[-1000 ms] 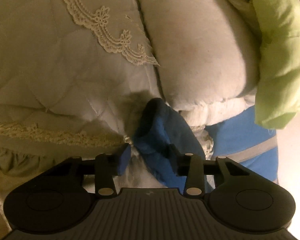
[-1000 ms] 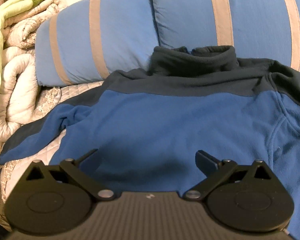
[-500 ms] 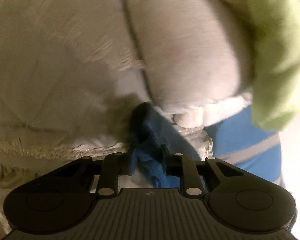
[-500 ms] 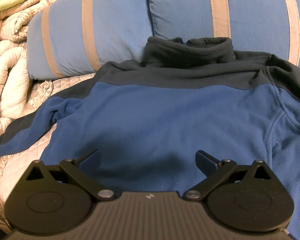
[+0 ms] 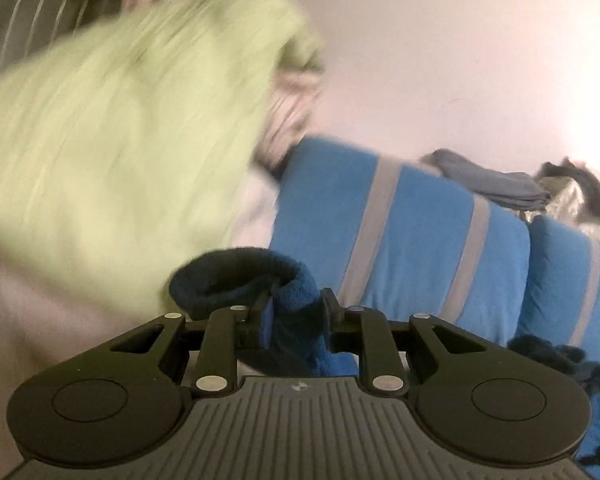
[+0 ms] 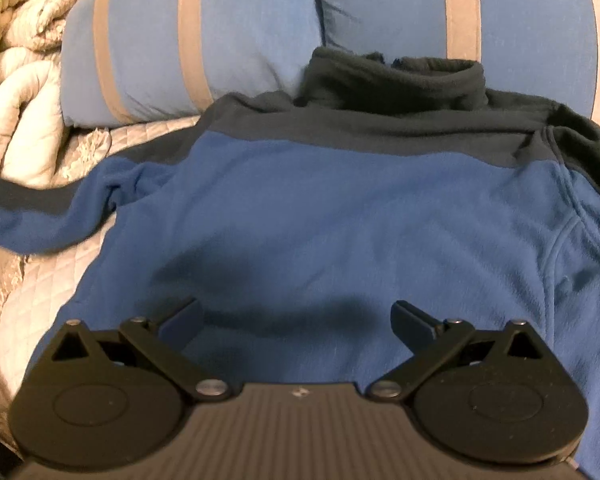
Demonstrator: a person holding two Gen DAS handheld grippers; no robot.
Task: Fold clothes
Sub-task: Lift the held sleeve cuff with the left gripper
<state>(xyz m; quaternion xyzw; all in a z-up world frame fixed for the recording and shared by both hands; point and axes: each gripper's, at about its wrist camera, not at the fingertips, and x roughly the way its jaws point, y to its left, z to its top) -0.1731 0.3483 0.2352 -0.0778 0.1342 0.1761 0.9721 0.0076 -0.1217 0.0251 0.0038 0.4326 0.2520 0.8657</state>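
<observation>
A blue fleece pullover point(image 6: 340, 216) with a dark grey collar and shoulders lies spread on the quilted bed, collar towards the pillows. Its left sleeve point(image 6: 40, 220) stretches off to the left. In the left wrist view my left gripper point(image 5: 294, 312) is shut on the sleeve cuff point(image 5: 260, 276), which bulges up between the fingers. My right gripper point(image 6: 296, 316) hovers open low over the pullover's body, nothing between its fingers.
Two blue pillows with grey stripes point(image 6: 204, 40) point(image 5: 400, 232) lean at the head of the bed. A rolled white quilt point(image 6: 24, 120) and a light green cloth point(image 5: 120, 140) are piled at the left. Grey folded fabric point(image 5: 492, 184) lies behind the pillows. A pale wall point(image 5: 460, 60) rises behind.
My left gripper closed on the sleeve cuff and has swung up and to the right with it, the view blurring. The right gripper stayed open and edged forward over the pullover.
</observation>
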